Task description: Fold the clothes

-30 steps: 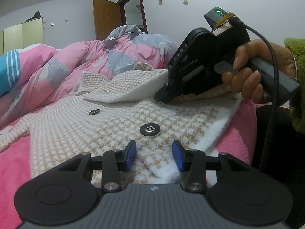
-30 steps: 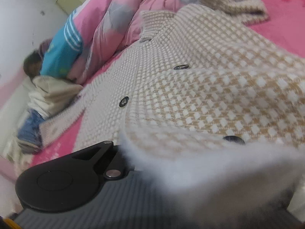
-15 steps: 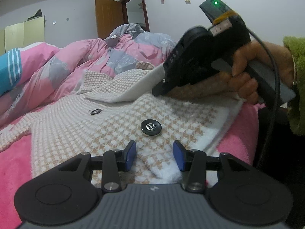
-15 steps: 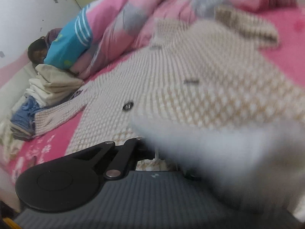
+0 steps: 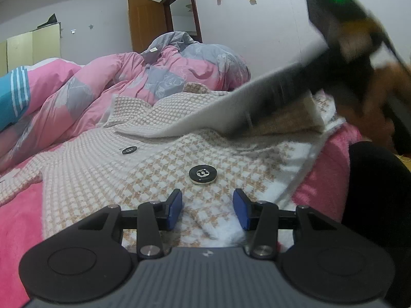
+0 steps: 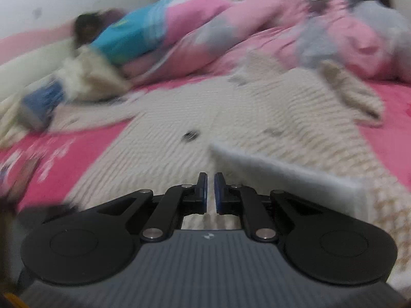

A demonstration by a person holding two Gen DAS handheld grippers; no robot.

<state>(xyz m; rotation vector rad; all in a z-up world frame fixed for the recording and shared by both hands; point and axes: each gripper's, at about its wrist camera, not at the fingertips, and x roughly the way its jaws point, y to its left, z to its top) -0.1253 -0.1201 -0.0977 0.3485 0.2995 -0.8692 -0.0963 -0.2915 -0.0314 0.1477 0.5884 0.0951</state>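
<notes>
Between the blue pads of the left gripper (image 5: 207, 209), which stand apart and press on nothing, lies the hem of a cream-and-tan checked knit cardigan with a white fleecy lining (image 5: 108, 164). A large black round button (image 5: 203, 175) sits on the fabric just beyond the pads, and a smaller black button (image 5: 129, 150) lies farther up the front. The cardigan is spread flat on a bed covered by a bright pink fleece blanket (image 5: 15, 220). One front panel is turned back, so its white lining faces up.

In the right wrist view, the right gripper (image 6: 210, 192) has its pads close together with only a thin slit between them; the jaws are opening, and no cloth is between them. The folded-back panel edge (image 6: 282, 169) lies just right of the pads.

In the left wrist view the right gripper and the hand (image 5: 372, 97) holding it are a dark motion-blurred smear above the flap, so whether they touch it cannot be told.

Beyond the cardigan are a rumpled pink-and-grey quilt (image 5: 159, 77) and a blue piece with white stripes (image 5: 12, 102), cut off at the frame edge. The right wrist view is blurred throughout; the pale and blue heap (image 6: 51, 95) at the left cannot be identified.
</notes>
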